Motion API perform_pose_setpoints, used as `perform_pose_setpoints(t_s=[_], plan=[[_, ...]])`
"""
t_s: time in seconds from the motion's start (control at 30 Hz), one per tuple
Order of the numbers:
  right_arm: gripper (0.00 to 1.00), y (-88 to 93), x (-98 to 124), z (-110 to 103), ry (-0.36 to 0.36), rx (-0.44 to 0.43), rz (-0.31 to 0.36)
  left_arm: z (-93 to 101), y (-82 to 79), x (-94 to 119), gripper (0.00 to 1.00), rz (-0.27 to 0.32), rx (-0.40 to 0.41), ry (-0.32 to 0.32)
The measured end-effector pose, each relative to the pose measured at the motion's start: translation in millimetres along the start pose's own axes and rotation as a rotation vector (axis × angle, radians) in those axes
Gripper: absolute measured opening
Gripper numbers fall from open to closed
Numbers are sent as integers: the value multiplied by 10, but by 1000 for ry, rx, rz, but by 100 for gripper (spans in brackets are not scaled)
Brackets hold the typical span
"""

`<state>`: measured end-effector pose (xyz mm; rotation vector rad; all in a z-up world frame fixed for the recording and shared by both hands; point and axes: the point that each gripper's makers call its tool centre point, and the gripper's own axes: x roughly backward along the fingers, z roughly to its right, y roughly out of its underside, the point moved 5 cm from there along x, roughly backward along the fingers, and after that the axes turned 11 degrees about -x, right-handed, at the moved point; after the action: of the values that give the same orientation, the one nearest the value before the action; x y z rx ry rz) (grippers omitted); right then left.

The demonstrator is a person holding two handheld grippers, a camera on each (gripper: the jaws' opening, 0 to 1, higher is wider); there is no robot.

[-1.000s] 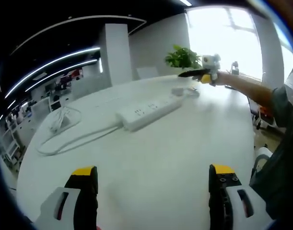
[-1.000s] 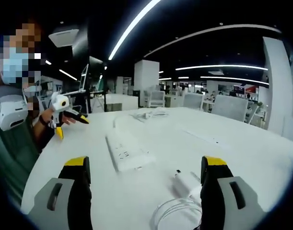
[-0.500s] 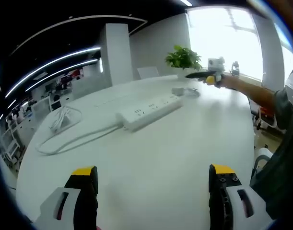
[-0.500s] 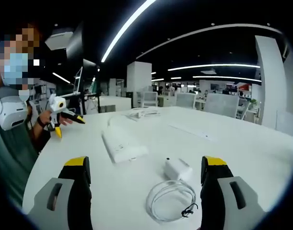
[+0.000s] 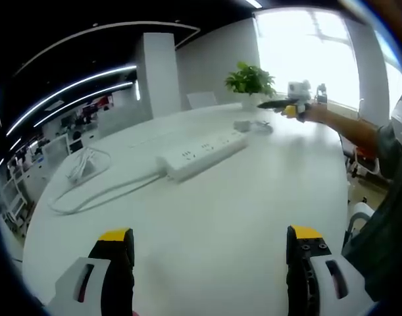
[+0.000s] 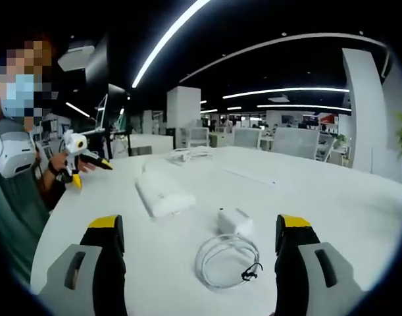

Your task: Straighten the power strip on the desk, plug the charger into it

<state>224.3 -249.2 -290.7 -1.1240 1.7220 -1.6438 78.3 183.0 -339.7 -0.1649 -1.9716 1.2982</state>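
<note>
Power strip (image 5: 202, 153): white, long, lying flat on the white surface (image 5: 240, 217), set at a slant to your left tool's line of sight, so the straightening looks not yet done. In the right gripper view the power strip (image 6: 162, 191) lies end-on, just beyond the charger.

Strip lead (image 5: 99, 191): runs off the strip's near end and loops back across the surface to a loose heap of cord (image 5: 85, 166), slack enough that turning the strip should not drag on it.

Charger (image 6: 235, 221): small white block, resting on the surface between your right tool's jaws and a little ahead of them, near the strip but apart from it. Its cable coil (image 6: 226, 261) lies just in front, touching or nearly touching the block, tied with a dark strap.

Right tool (image 6: 201, 240): released, jaws spread wide, holding nothing; it is lined up on the charger, likely for the pick-up.

Left tool (image 5: 210, 247): released, jaws spread, nothing between them, held back over bare surface, probably ready to steady or turn the strip.

Beyond: a potted plant (image 5: 250, 79) at the far edge; office chairs and desks behind.
</note>
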Motion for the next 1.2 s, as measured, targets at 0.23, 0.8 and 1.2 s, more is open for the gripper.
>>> perform_pose_setpoints(t_s=[0.23, 0.8, 1.2], plan=[[96, 28, 116, 62, 20, -15, 6, 7, 9, -2, 99, -3, 0, 1], [95, 147, 301, 118, 59, -33, 2, 32, 16, -30, 99, -10, -4, 12], [94, 168, 292, 153, 59, -31, -5, 37, 31, -35, 99, -14, -4, 14]])
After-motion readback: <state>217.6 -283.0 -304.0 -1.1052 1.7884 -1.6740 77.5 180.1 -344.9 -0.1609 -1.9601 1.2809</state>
